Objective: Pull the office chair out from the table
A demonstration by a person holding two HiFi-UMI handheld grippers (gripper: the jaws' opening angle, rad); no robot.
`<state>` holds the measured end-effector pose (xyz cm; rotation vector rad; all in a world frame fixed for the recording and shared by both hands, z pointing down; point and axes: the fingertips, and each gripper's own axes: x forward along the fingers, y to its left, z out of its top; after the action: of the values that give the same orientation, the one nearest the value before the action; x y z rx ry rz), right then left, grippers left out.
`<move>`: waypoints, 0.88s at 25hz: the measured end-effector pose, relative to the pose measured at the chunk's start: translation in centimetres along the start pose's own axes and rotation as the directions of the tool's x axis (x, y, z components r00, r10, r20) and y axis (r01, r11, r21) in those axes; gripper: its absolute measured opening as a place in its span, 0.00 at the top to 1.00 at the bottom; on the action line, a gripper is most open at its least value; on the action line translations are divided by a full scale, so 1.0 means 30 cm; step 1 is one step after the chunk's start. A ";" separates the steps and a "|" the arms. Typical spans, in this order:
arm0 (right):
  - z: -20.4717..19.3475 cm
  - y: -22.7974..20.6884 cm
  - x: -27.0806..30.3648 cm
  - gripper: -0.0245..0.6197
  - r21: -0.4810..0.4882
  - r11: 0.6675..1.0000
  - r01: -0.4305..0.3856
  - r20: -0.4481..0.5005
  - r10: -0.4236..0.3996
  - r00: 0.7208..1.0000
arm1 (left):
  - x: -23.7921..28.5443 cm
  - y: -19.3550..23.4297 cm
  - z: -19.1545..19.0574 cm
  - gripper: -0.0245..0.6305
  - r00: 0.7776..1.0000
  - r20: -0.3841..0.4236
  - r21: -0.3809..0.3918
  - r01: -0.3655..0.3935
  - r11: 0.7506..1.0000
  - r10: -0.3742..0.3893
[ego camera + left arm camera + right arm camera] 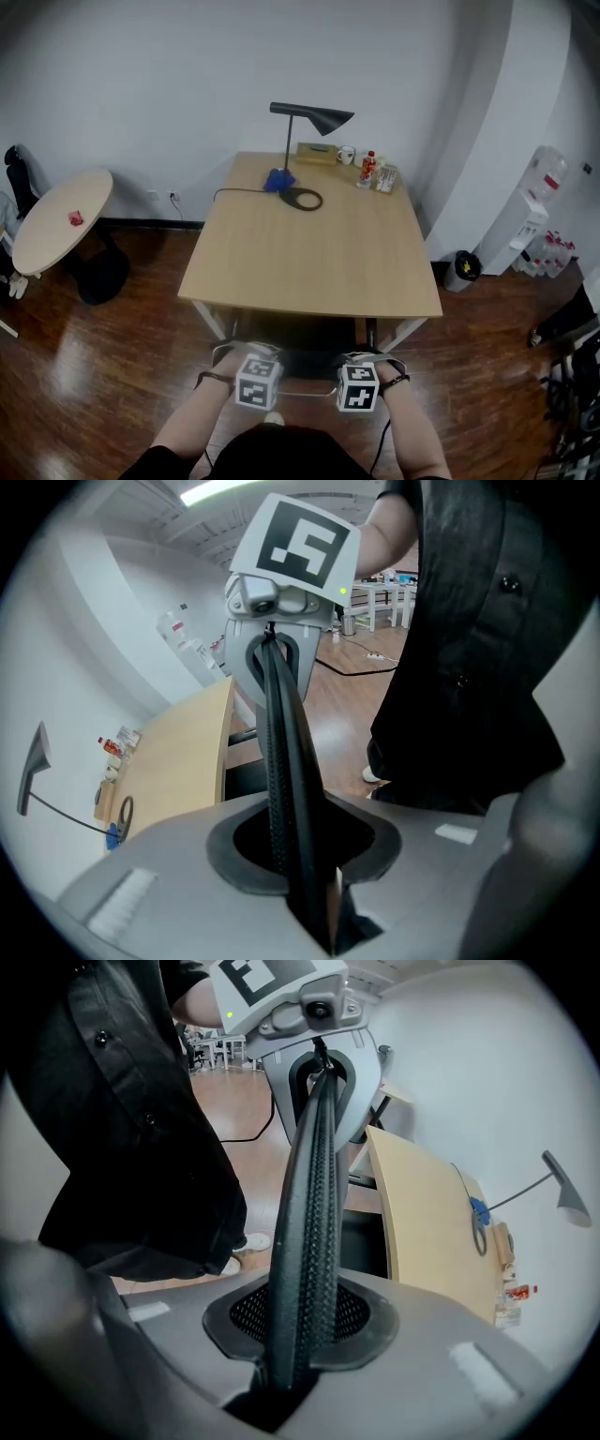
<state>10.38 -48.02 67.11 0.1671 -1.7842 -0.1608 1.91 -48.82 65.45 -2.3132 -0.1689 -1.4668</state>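
The office chair (pixel 302 362) is black and stands at the near edge of the wooden table (pixel 309 253), its seat tucked under the top. I hold the top rim of its backrest at two places. My left gripper (pixel 242 358) is shut on the rim's left part and my right gripper (pixel 373 358) on its right part. In the left gripper view the mesh-edged rim (pixel 284 761) runs through the left gripper (pixel 295 874) toward the right gripper (pixel 281 583). The right gripper view shows the rim (pixel 314 1222) clamped in the right gripper (pixel 295 1335), leading to the left gripper (pixel 314 1026).
A black desk lamp (pixel 307 118), a mug, a bottle and a box stand at the table's far edge. A round white table (pixel 61 220) is at the left. A water dispenser (pixel 536 202) and a bin (pixel 462 267) stand at the right. My dark-clothed body is right behind the chair.
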 end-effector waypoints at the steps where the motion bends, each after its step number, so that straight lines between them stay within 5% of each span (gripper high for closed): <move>1: 0.002 0.026 -0.007 0.81 0.003 1.000 -0.005 0.002 0.005 1.000 | -0.002 -0.022 0.009 0.83 1.000 0.000 0.001 0.001 1.000 -0.001; 22: 0.020 0.374 -0.091 0.84 -0.017 1.000 -0.021 0.013 0.021 1.000 | -0.040 -0.340 0.138 0.81 1.000 -0.021 -0.044 -0.019 0.999 0.018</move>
<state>10.10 -36.46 66.60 0.1355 -1.7970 -0.1628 1.75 -37.75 65.51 -2.3269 -0.1100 -1.4992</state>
